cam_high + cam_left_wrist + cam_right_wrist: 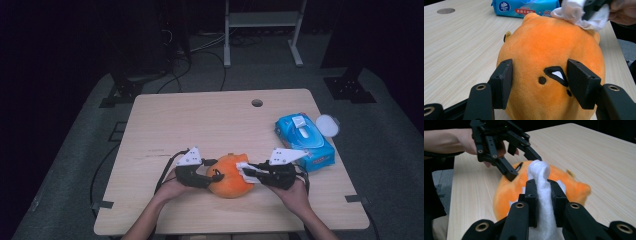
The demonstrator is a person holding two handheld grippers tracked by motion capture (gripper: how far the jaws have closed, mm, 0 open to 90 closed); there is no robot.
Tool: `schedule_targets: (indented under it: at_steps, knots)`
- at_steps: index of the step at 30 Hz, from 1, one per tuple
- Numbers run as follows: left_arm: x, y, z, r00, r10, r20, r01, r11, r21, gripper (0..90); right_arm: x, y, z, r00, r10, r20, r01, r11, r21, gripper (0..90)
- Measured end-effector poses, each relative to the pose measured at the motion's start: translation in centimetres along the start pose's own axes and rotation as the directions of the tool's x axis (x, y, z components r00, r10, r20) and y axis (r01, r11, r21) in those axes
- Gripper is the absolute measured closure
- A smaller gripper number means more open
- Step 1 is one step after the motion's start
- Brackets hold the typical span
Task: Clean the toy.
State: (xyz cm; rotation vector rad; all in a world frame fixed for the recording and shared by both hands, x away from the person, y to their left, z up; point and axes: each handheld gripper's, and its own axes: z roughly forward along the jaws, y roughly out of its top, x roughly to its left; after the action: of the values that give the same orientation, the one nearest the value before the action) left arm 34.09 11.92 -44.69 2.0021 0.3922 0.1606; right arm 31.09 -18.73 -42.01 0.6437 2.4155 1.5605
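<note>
An orange plush toy (230, 182) with black face marks lies on the wooden table (200, 125) near its front edge. My left gripper (212, 175) comes in from the toy's left, and in the left gripper view (540, 82) its two pads press into the plush (549, 50) on either side of the face. My right gripper (247, 172) is shut on a white wipe (539, 170), which rests against the toy's upper right side (506, 192). That wipe (574, 12) lies on the toy's far top in the left gripper view.
A blue pack of wet wipes (304, 140) lies at the table's right edge, with a white round lid (327, 125) beside it. A cable hole (257, 103) sits near the far edge. Dark stands and cables are on the floor beyond.
</note>
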Motion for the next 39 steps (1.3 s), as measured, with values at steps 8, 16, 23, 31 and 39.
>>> schedule_targets:
  at_steps: [8,16,23,31,39]
  knots:
    - [-0.7,0.4,0.4,0.9992,0.035,0.021,-0.034,0.9994,-0.005,39.6,-0.4,0.0,0.0,0.9999,0.010,0.007,-0.010,1.000,-0.002,79.0]
    - [-1.0,0.5,0.5,0.9985,0.048,0.026,-0.048,0.9988,0.002,39.7,-2.1,0.1,0.7,0.9982,0.041,0.044,-0.041,0.999,-0.007,79.0]
    - [0.0,0.0,0.2,0.9998,-0.020,0.009,0.020,0.9998,-0.003,39.1,-1.6,-1.0,-0.5,0.9974,0.061,0.036,-0.062,0.998,0.012,79.0]
    - [-0.2,0.2,0.4,0.9998,-0.010,0.016,0.010,0.9998,-0.015,38.8,0.4,-1.2,-1.2,0.9997,0.023,0.003,-0.023,0.999,0.031,78.9]
    - [-1.6,0.8,0.8,0.9957,0.090,0.021,-0.090,0.9959,0.001,38.3,-1.2,0.4,0.4,0.9995,0.027,0.017,-0.027,1.000,-0.004,79.0]
